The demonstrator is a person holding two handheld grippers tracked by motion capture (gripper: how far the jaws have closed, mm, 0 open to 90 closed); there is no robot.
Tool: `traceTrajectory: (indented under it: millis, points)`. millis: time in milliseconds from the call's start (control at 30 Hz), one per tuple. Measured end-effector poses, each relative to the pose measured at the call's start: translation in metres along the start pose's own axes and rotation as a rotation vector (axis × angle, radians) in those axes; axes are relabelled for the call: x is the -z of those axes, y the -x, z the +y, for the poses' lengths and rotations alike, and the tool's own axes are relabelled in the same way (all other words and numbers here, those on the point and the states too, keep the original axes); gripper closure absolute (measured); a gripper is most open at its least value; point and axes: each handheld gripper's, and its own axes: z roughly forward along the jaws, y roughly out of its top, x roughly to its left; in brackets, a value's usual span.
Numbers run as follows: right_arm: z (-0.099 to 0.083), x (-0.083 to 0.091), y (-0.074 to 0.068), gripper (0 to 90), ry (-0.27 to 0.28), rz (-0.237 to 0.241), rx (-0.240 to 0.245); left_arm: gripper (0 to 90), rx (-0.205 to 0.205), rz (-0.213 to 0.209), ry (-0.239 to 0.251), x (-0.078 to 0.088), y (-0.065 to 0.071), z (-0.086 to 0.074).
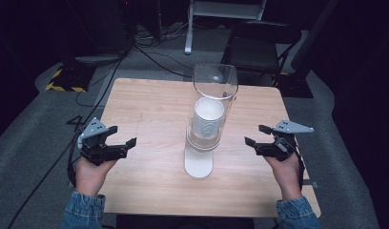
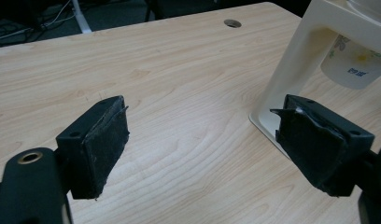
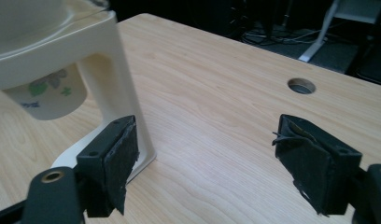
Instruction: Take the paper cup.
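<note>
Nothing is yet gripped: left gripper (image 1: 120, 141) and right gripper (image 1: 258, 135) are held wide apart, empty, flanking the untouched cup dispenser (image 1: 200, 162).

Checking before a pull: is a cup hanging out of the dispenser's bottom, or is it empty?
A cup hangs out beneath the cream dispenser: its patterned base shows below the holder in both gripper views.

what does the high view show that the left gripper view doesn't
High view alone: the clear tube atop the cup dispenser, the white cup stack, the right hand-held gripper, both hands, a chair. Left gripper view alone: the printed cup bottom hanging under the dispenser, a cable hole. Both: wooden table, dispenser, open left hand-held gripper.
</note>
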Motion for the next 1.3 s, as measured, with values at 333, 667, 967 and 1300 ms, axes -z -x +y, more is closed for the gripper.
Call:
traceTrajectory:
  millis: [333,667,967,1300]
  points:
    - [0.009,-0.031,-0.025,15.5,0.001,0.243,0.029,16.4,0.017,-0.003,-0.010,0.006,0.000,-0.006]
    - [0.014,-0.051,-0.043,14.1,-0.033,0.276,0.098,16.1,0.041,0.012,-0.013,0.011,-0.002,-0.014]
    - [0.012,-0.073,-0.069,15.2,-0.077,0.320,0.141,16.0,0.044,0.013,-0.027,0.011,-0.001,-0.017]
    - [0.003,-0.096,-0.084,15.3,-0.043,0.333,0.132,16.4,0.042,0.017,-0.024,0.009,-0.003,-0.019]
